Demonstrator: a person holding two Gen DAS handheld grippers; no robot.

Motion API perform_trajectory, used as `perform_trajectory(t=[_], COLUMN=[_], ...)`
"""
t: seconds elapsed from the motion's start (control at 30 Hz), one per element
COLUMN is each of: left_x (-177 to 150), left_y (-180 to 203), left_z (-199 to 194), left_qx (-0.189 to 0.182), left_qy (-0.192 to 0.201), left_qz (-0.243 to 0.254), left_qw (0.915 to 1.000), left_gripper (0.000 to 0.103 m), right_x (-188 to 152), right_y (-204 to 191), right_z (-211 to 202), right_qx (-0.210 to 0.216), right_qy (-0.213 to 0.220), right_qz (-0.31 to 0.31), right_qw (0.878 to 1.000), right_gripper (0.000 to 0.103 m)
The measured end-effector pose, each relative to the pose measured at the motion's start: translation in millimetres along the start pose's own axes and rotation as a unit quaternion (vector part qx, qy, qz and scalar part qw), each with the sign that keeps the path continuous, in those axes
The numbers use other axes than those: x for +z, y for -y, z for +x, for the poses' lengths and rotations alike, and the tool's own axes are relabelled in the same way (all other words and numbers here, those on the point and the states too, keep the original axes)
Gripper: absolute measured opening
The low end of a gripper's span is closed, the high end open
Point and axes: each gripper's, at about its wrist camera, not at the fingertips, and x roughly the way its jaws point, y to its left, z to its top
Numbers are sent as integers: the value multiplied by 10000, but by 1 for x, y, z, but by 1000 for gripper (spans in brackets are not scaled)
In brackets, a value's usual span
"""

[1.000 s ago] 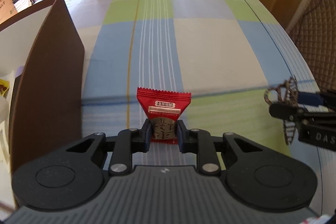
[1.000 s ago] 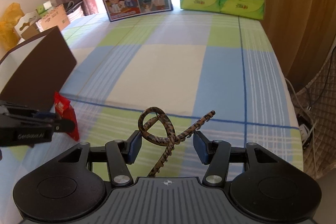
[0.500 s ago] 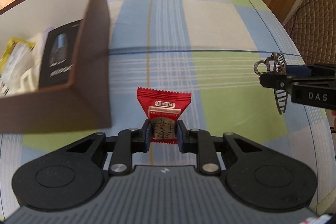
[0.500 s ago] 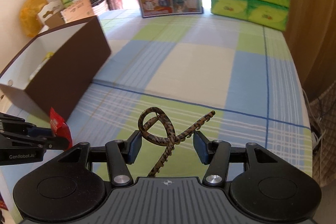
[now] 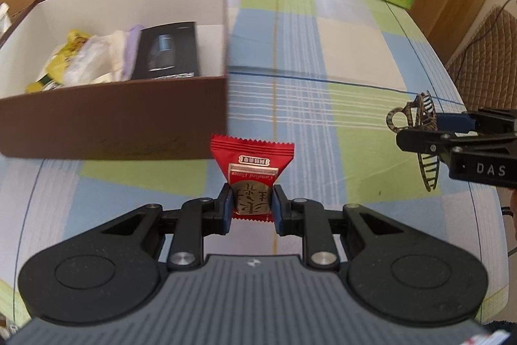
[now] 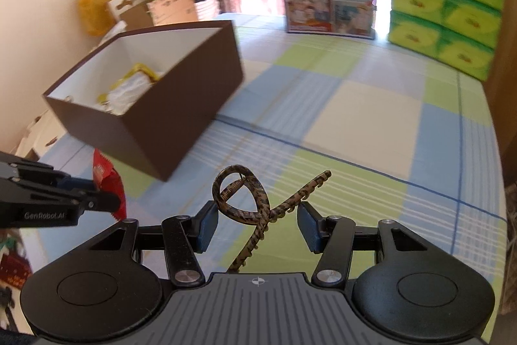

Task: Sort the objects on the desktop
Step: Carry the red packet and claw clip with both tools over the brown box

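brown box (image 5: 113, 115) nearer | left gripper (image 5: 251, 209) clamps "Candied Date" packet (image 5: 252, 164) | right gripper (image 6: 257, 227) grips hair claw (image 6: 255, 206)

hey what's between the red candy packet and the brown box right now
Nothing: in the left wrist view only bare checked cloth shows between the candy packet, shut in the left tool, and the box beyond.

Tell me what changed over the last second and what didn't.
Both grippers were carried up and toward the brown box, whose open top and contents now show. The left gripper stays shut on the red candy packet; the right gripper keeps the leopard hair claw. Nothing was released.
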Motion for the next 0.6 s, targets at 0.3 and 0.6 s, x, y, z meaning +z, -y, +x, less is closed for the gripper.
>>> perform_trajectory(t=[0.3, 0.6], left_x=[-12, -14], left_y=[-39, -73], left_z=[-26, -48], left_qx=[167, 271], left_qy=[118, 278], left_qz=[-321, -469], left_qw=[9993, 9981], left_gripper=[20, 20], right_x=[6, 18], right_y=[-35, -76], right_z=[1, 4], right_qx=[310, 610], right_qy=[1, 96], right_qz=[-295, -636], right_qw=[9991, 9961], right_gripper=[51, 51])
